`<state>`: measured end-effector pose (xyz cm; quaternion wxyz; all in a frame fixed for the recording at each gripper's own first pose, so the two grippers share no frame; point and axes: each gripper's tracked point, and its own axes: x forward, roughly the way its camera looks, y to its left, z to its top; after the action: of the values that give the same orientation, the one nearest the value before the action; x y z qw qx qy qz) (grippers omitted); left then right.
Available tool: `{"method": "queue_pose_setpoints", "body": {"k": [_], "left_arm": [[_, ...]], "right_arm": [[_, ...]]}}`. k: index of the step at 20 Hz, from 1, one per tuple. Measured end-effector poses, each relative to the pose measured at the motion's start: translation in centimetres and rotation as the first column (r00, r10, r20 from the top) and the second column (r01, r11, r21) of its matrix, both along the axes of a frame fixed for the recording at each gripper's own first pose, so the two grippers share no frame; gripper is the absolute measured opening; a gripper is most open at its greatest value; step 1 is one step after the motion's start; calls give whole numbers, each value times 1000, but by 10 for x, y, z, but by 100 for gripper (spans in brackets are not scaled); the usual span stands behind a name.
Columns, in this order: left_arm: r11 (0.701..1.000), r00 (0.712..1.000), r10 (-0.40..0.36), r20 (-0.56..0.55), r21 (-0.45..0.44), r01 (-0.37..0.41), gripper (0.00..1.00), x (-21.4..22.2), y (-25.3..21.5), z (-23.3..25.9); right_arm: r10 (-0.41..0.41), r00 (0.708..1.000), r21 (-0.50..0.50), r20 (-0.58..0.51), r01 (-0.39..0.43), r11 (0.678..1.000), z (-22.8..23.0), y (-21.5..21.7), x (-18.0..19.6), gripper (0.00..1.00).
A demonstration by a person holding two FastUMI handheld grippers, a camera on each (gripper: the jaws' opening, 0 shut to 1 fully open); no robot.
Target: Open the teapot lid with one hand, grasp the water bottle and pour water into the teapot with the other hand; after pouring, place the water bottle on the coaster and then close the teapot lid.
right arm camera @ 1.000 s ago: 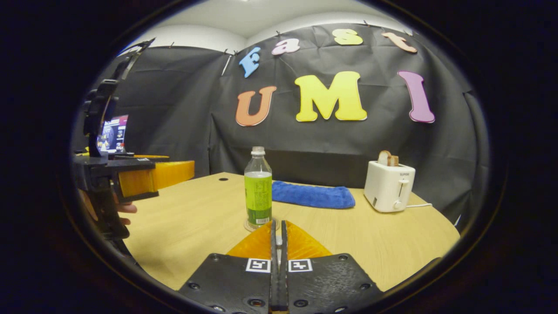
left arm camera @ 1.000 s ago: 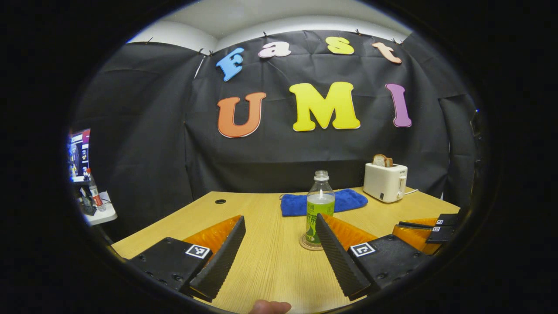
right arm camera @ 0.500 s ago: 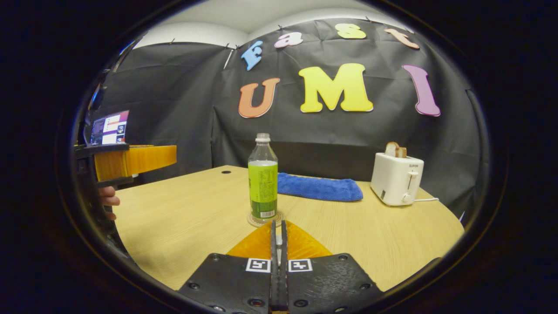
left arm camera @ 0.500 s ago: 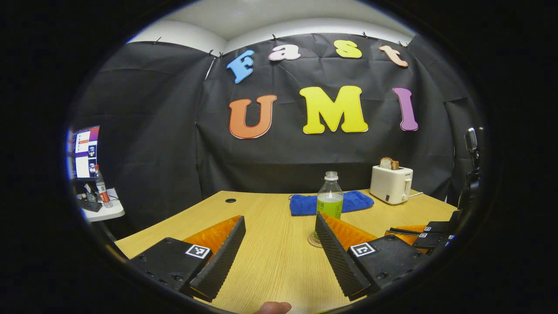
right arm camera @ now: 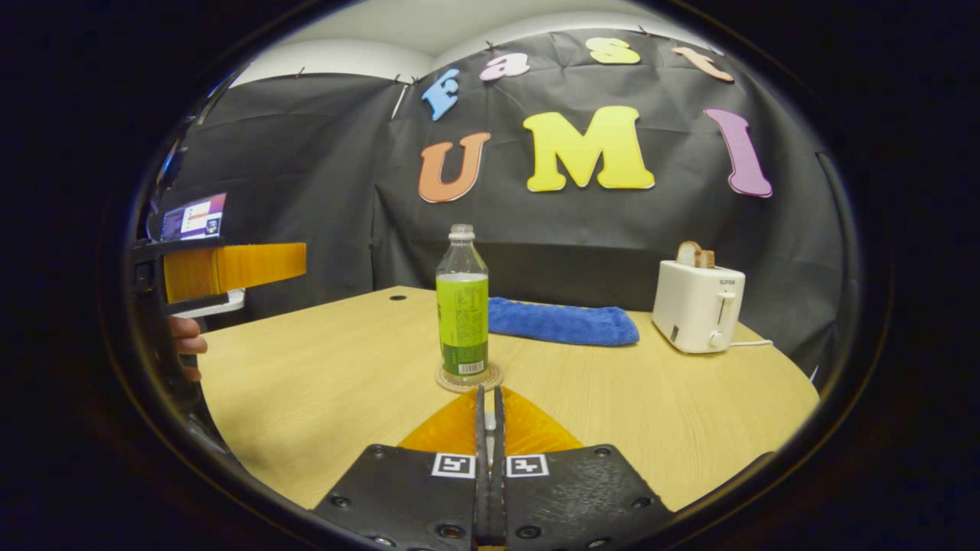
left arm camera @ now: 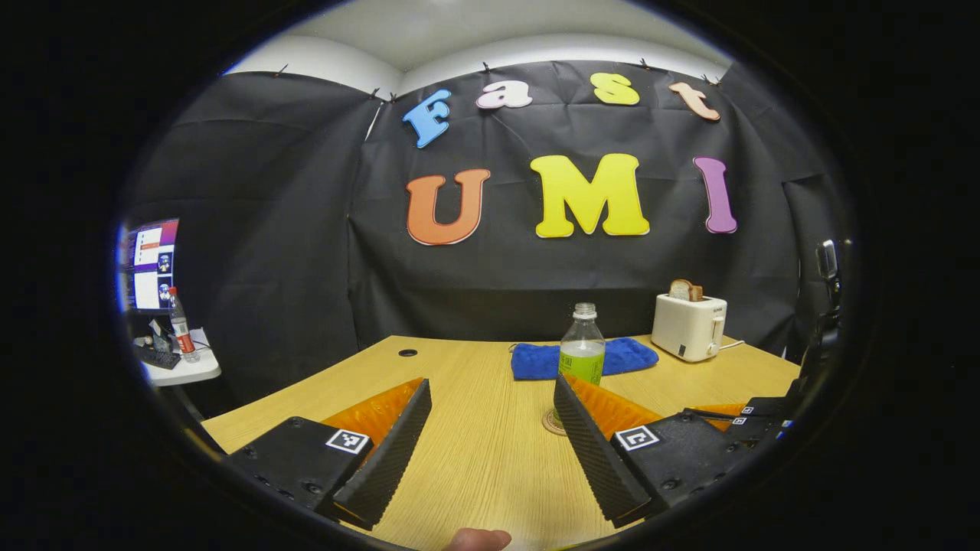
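My left gripper hangs above the counter with its jaws spread wide and nothing between them. My right gripper has its fingers pressed flat together, holding nothing, and it sits low over the counter.

Straight ahead of my right gripper, just past the fingertips, the water bottle stands upright on the coaster. It has a green label and a clear upper part, and its cap is on. From my left gripper the same water bottle lies ahead and to the right, its lower part hidden behind my right-hand finger, with the coaster peeking out beside that finger.

Beyond the bottle a blue towel lies folded on the counter, and further right of it a white toaster stands with bread in its slot. In the right gripper view my left gripper shows far off to the left, level, with the fingers of my hand below it. In the left gripper view, part of my right gripper sits low at the right edge. A monitor glows off to the far left of my left gripper, with a small bottle on a white shelf below it.
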<state>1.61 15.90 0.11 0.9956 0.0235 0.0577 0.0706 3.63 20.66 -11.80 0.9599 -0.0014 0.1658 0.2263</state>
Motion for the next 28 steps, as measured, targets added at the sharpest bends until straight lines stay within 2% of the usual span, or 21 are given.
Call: {"method": "queue_pose_setpoints", "body": {"k": [7, 10, 13, 14, 15, 16, 18, 22, 28], "left_arm": [[1000, 1000, -9, 23, -12, 9, 100, -7, -1, 7], [1000, 999, -15, 33, -25, 16, 100, -12, -2, 9], [999, 999, -21, 39, -48, 22, 99, -19, -6, 7], [999, 999, -33, 42, -41, 35, 100, -19, -8, 6], [999, 998, -39, 45, -31, 40, 100, -20, -9, 5], [999, 998, -36, 45, -31, 37, 100, -20, -4, 4], [999, 999, -31, 37, -41, 33, 100, -21, -1, 2], [998, 998, -26, 53, -48, 29, 100, -33, 3, 7], [999, 997, -25, 67, -25, 27, 100, -56, 9, 15]], "right_arm": [[-16, 1000, -4, 2, 16, 1000, -3, -1, -1, 0], [-13, 1000, 0, 8, 13, 1000, 1, 1, -2, 8], [-25, 999, 16, 38, 24, 1000, 15, -1, -5, 34], [-25, 998, 20, 49, 24, 1000, 19, -1, -6, 52], [-23, 998, 22, 61, 22, 1000, 23, -2, -7, 60], [-32, 997, 18, 69, 31, 999, 26, -4, -9, 76], [-49, 996, 16, 80, 47, 999, 32, -9, -12, 95], [-92, 989, 41, 116, 87, 995, 48, -14, -19, 98], [-164, 981, 52, 107, 160, 986, 54, -21, -37, 98]]}}
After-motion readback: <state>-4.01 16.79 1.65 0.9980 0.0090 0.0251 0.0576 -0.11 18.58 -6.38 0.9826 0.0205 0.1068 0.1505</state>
